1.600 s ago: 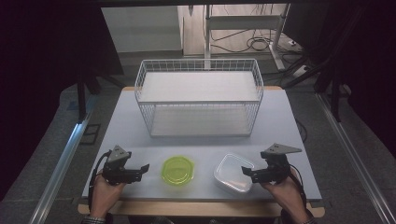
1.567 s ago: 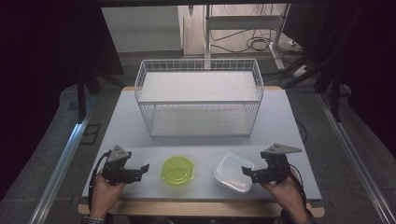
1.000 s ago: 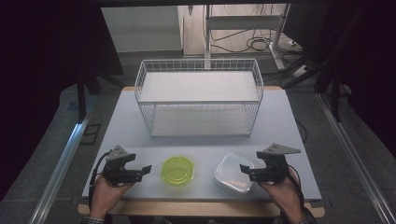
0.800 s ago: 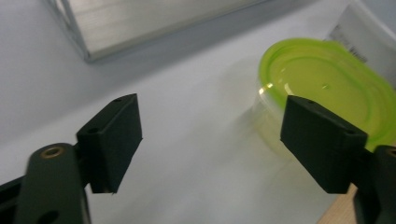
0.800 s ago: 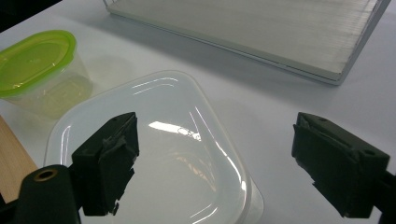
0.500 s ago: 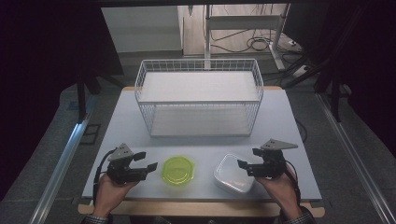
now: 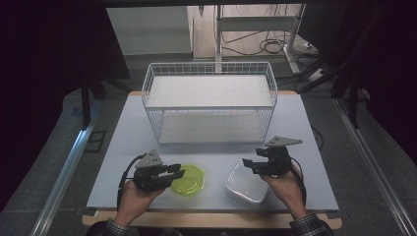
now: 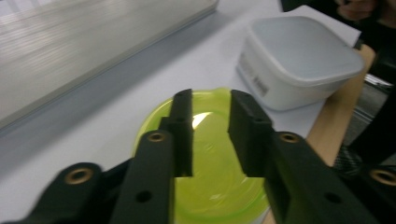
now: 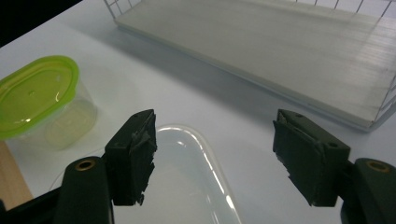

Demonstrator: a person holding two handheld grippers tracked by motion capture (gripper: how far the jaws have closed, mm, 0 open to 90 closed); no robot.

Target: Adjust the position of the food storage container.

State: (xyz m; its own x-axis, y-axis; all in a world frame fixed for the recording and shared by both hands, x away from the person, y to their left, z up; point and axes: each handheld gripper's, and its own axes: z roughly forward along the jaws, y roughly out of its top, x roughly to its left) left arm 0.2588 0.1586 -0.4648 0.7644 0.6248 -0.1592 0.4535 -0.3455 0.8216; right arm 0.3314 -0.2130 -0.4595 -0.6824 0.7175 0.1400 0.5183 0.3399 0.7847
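Basket [image 7: 209, 105] stands behind green-lidded tub [image 7: 188, 179] and white box [image 7: 246, 186], seemingly untouched.

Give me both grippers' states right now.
Left gripper: jaws just narrowed over the green-lidded container, nothing gripped.
Right gripper: open above the white container.

Black two-jaw left gripper [image 7: 178, 173] and right gripper [image 7: 247, 164] are being topped by grey three-cornered plates. Black cables are being trailed. Brass-coloured rivets are being shown on jaws. Plaid cuffs are being worn.
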